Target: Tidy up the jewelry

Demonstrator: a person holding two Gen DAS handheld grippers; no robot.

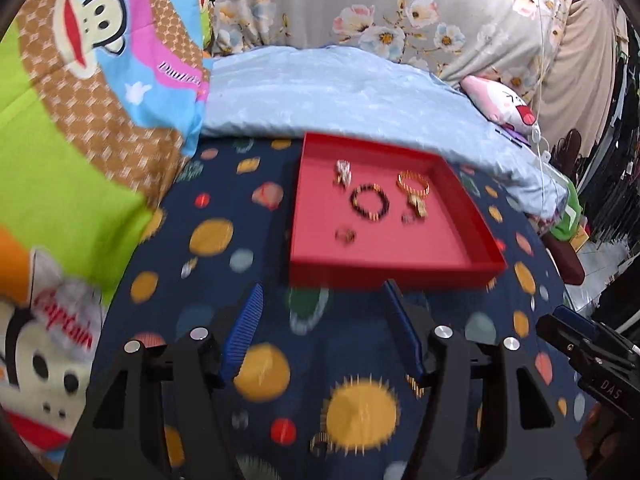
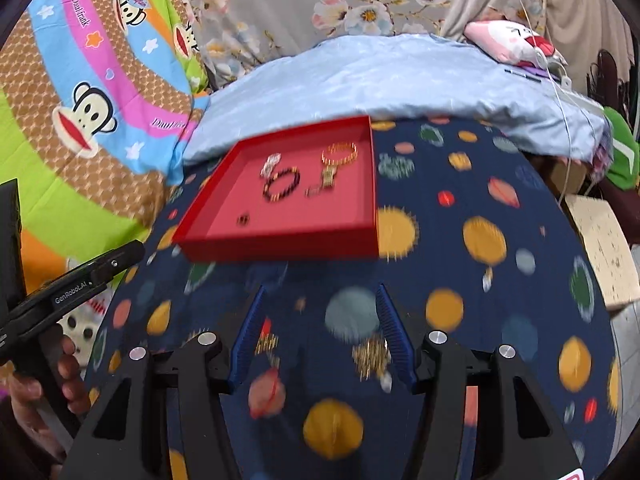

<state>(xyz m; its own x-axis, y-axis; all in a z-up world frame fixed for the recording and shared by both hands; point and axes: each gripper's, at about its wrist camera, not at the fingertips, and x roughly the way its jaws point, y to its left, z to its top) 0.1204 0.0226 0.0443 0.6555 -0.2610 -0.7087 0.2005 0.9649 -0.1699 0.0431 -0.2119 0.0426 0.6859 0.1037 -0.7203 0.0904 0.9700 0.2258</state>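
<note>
A dark blue bedspread [image 1: 224, 216] dotted with planets covers the bed. On it sits a red tray [image 1: 476, 224] holding a gold bracelet [image 1: 413, 184], a dark beaded bracelet [image 1: 370, 202], a silvery trinket [image 1: 343, 172] and a small ring [image 1: 345, 235]. The left hand-held gripper [image 1: 324, 300] and right hand-held gripper [image 2: 320, 300] hover near the tray's front edge, both released and empty. Blurred gold pieces [image 2: 372, 354] lie on the bedspread between the right fingers.

You get bright, even light with soft shadows and no glare. Motion blur smears the patterned cloth [image 2: 480, 240] in the lower frame, and fisheye bending curves every edge, corners vignetted black.
</note>
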